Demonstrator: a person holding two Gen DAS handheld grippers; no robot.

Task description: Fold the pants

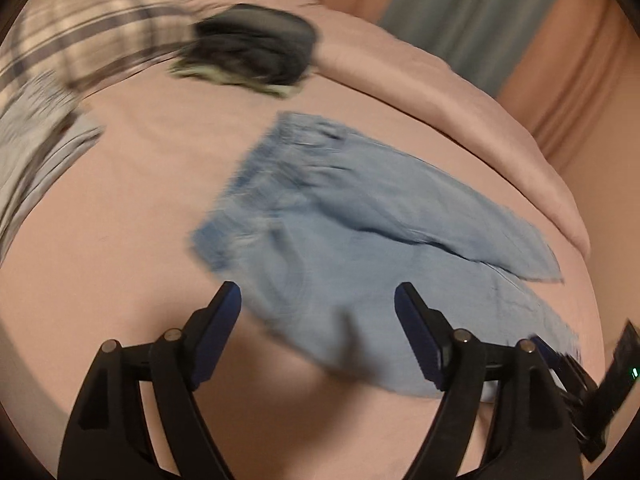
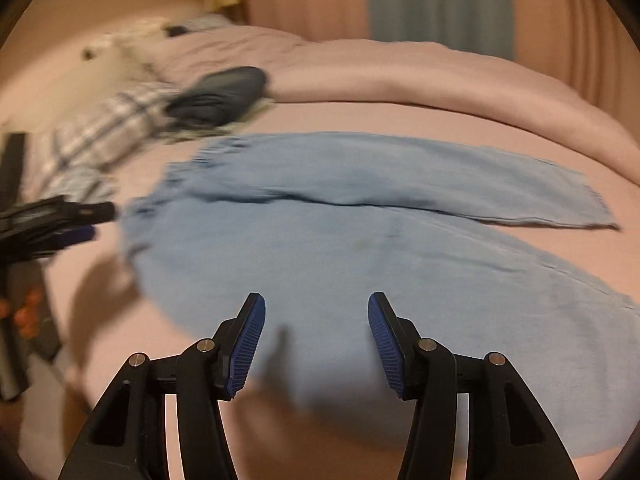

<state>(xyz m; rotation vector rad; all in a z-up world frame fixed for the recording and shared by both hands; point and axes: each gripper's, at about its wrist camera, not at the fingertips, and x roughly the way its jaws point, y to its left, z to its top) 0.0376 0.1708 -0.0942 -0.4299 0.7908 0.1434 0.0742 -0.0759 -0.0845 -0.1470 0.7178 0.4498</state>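
Light blue pants [image 1: 352, 232] lie flat on a pink bed sheet [image 1: 120, 248], waist toward the left, both legs stretched to the right. My left gripper [image 1: 318, 300] is open and empty, hovering over the waist end. My right gripper [image 2: 316, 308] is open and empty above the nearer leg of the pants [image 2: 340, 240]. The left gripper also shows at the left edge of the right wrist view [image 2: 86, 220], and the right gripper at the lower right edge of the left wrist view [image 1: 568, 360]. Both views are motion-blurred.
A folded dark garment [image 1: 252, 48] and a plaid garment [image 1: 80, 36] lie beyond the pants at the far left. A rolled pink duvet [image 2: 440, 76] runs along the far side of the bed. Curtains [image 2: 440, 0] hang behind. A white pillow [image 2: 116, 64] lies far left.
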